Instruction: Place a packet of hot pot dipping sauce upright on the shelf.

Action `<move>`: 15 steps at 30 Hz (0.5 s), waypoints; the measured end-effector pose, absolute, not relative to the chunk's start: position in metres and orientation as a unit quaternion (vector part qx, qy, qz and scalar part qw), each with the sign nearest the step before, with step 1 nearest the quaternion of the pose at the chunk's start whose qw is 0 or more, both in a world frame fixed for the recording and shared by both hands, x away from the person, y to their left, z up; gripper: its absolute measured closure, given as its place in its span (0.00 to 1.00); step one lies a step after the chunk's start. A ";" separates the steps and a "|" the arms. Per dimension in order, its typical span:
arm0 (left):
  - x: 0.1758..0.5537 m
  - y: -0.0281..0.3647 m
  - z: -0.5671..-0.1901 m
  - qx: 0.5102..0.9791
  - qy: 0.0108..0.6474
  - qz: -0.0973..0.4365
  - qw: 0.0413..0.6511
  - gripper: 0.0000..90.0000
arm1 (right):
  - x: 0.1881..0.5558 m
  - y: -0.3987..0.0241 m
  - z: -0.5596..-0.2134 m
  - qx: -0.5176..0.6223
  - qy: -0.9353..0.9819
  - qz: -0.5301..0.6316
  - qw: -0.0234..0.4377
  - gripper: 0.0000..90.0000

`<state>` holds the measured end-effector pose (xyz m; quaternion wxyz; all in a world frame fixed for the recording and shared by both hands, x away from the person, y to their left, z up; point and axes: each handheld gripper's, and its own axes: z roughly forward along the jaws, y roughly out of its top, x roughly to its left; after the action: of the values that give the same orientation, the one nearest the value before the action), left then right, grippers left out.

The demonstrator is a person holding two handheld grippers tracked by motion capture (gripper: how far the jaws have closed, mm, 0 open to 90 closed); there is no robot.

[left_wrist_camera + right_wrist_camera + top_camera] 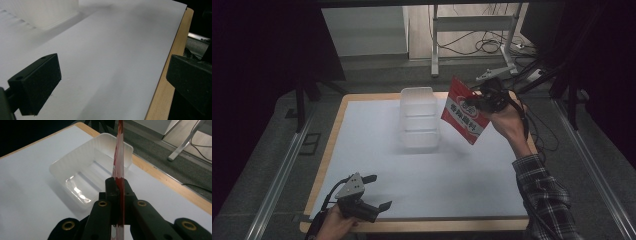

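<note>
Red snack packet (464, 111) hangs in the air just right of the white tub (418, 118), right gripper (481, 98) clamped on its edge; left gripper (373, 192) rests near-left, jaws apart, holding nothing.

Tub (37, 12) blurred, cut off by frame edge.

A red-and-white snack packet (464, 111) hangs tilted in the air just beside the clear plastic tub (418, 118).
</note>
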<state>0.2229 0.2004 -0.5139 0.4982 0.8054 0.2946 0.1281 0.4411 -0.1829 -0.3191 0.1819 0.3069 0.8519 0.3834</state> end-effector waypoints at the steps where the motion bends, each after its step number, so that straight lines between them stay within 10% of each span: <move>1: 0.223 0.201 -0.514 0.805 0.295 0.128 0.499 0.00 | 0.447 -0.179 -0.318 0.300 0.854 0.385 0.181 0.98; 15: 0.223 0.201 -0.514 0.803 0.296 0.126 0.501 0.00 | 0.479 -0.153 -0.318 0.283 0.863 0.381 0.174 0.98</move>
<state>0.2234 0.2012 -0.5140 0.5009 0.8034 0.2963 0.1256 0.4789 -0.1533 -0.3180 0.1742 0.2832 0.8629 0.3805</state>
